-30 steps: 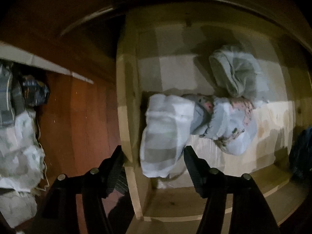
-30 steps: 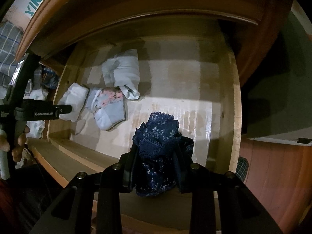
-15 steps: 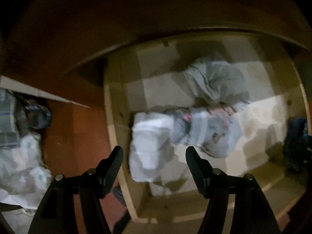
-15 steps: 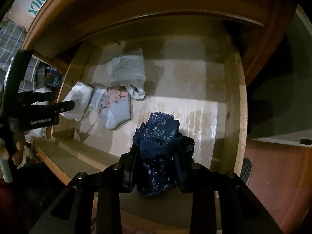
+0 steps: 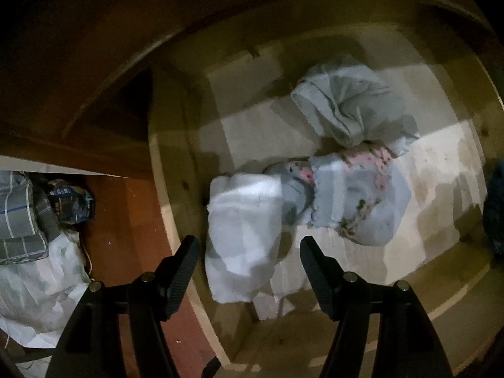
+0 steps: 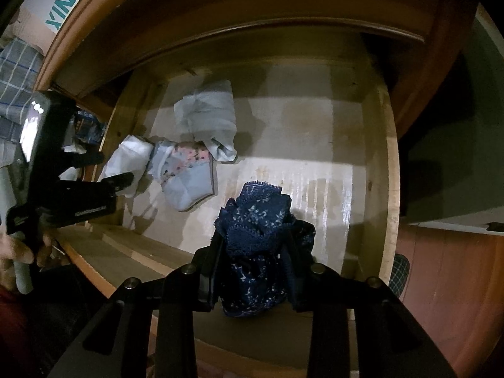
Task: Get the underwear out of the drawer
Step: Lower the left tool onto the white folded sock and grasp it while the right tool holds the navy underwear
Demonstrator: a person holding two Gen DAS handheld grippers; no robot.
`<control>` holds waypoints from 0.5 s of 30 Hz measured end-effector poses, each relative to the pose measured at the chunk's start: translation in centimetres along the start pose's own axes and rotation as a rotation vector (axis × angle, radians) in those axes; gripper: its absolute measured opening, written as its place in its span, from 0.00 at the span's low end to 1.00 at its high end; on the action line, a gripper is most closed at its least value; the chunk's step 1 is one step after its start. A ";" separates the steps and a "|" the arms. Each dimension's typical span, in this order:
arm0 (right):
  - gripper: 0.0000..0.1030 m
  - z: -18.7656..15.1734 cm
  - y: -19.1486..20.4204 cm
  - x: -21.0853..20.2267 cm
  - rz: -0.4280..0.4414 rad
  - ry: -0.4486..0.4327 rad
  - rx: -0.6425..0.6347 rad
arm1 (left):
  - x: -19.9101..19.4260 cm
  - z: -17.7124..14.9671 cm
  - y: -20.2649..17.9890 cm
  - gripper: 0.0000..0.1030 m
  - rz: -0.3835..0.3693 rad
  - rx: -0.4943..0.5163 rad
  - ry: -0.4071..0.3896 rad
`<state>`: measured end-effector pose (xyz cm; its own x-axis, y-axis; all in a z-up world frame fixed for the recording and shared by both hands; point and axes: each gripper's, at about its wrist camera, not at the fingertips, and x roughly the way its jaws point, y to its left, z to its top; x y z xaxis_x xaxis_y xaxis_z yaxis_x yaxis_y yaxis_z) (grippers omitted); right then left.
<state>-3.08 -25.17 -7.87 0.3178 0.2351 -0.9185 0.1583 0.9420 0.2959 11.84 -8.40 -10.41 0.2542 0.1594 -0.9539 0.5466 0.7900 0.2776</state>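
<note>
Right gripper (image 6: 255, 245) pinches dark blue lace underwear (image 6: 256, 220), held above drawer (image 6: 389, 170) front. Left gripper (image 5: 249, 258) spread, nothing between fingers, hovering over white folded piece (image 5: 242, 223) at drawer's left wall. Grey-pink piece (image 5: 352, 195) & pale grey bundle (image 5: 349, 107) lie just beside, on drawer floor.

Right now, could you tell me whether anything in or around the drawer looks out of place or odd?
Nothing looks damaged or spilled. The three pale garments in the drawer lie loosely bunched rather than folded: white piece, floral piece, grey piece. Clothes and bags are heaped on the floor beside the drawer.
</note>
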 end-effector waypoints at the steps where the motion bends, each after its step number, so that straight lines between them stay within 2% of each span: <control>1: 0.31 0.0 0.0 0.0 0.000 0.000 -0.002 | 0.4 0.1 -0.1 0.66 -0.002 0.000 0.012; 5: 0.31 0.0 -0.2 -0.1 -0.001 -0.001 0.008 | 1.6 0.6 -0.8 0.66 0.021 0.017 0.073; 7: 0.31 0.0 -0.2 -0.1 -0.004 -0.001 0.008 | 1.8 0.9 -0.8 0.68 0.014 -0.007 0.087; 13: 0.31 0.3 -0.3 0.1 -0.010 0.003 0.014 | 2.7 2.0 -0.2 0.71 -0.060 -0.060 0.137; 15: 0.31 0.3 -0.4 0.2 -0.011 0.006 0.014 | 3.1 2.0 0.2 0.67 -0.094 -0.076 0.150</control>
<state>-2.75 -25.53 -8.08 0.3108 0.2262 -0.9232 0.1752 0.9410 0.2895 14.34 -8.93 -13.05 0.0797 0.1648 -0.9831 0.4987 0.8473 0.1825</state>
